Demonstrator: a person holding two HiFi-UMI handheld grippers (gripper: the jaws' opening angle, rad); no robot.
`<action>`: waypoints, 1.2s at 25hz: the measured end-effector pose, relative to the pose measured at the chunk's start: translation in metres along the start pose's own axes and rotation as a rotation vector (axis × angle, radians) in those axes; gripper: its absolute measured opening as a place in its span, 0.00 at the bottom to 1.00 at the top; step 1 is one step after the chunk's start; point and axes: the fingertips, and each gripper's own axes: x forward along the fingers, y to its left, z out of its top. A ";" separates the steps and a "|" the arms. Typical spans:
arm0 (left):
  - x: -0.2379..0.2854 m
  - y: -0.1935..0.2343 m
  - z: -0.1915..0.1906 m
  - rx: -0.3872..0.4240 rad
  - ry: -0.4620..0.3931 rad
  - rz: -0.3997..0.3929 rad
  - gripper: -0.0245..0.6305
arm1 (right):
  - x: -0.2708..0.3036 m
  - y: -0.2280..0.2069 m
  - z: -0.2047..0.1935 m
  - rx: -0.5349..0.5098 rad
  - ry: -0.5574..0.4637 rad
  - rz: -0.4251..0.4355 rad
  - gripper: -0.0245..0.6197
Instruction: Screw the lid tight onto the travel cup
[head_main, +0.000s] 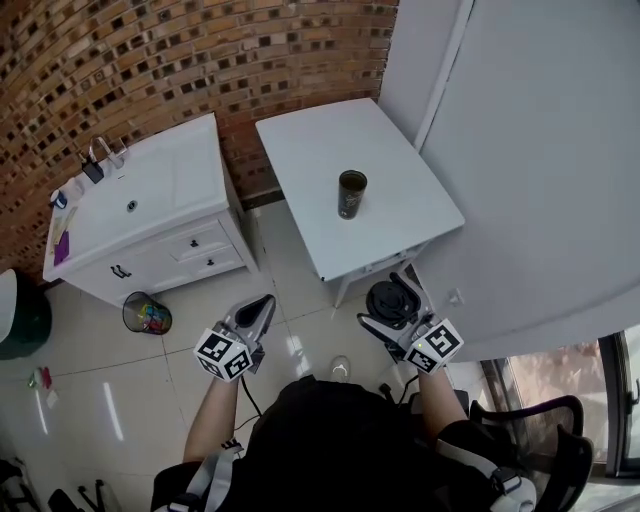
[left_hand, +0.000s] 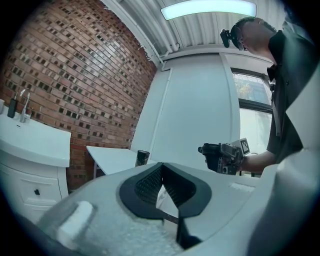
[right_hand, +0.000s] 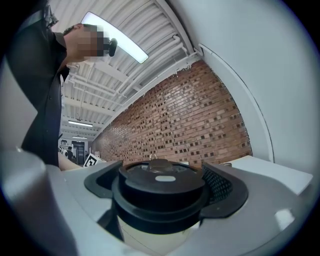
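A dark travel cup (head_main: 352, 194) stands upright, without a lid, near the middle of a white table (head_main: 320, 150). In the left gripper view the cup (left_hand: 142, 158) shows small and far ahead. My right gripper (head_main: 396, 306) is held short of the table's near edge, shut on a round black lid (head_main: 388, 297). The lid (right_hand: 160, 192) fills the space between its jaws in the right gripper view. My left gripper (head_main: 262, 309) hangs over the floor to the left of the table, shut with nothing in it, its dark pads (left_hand: 150, 182) meeting.
A white sink cabinet (head_main: 150, 215) with a tap stands against the brick wall left of the table. A small wire bin (head_main: 147, 313) sits on the tiled floor before it. A white wall (head_main: 540, 150) runs along the table's right side. An office chair (head_main: 545, 440) is at lower right.
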 end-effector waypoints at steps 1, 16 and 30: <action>0.009 0.001 0.005 0.007 -0.007 0.004 0.04 | 0.001 -0.011 0.003 0.000 -0.003 0.004 0.80; 0.119 -0.011 0.034 0.019 -0.053 0.017 0.04 | 0.021 -0.096 0.042 0.007 -0.065 0.036 0.80; 0.165 0.055 0.038 0.033 -0.037 -0.047 0.04 | 0.064 -0.141 0.037 0.000 -0.048 -0.061 0.80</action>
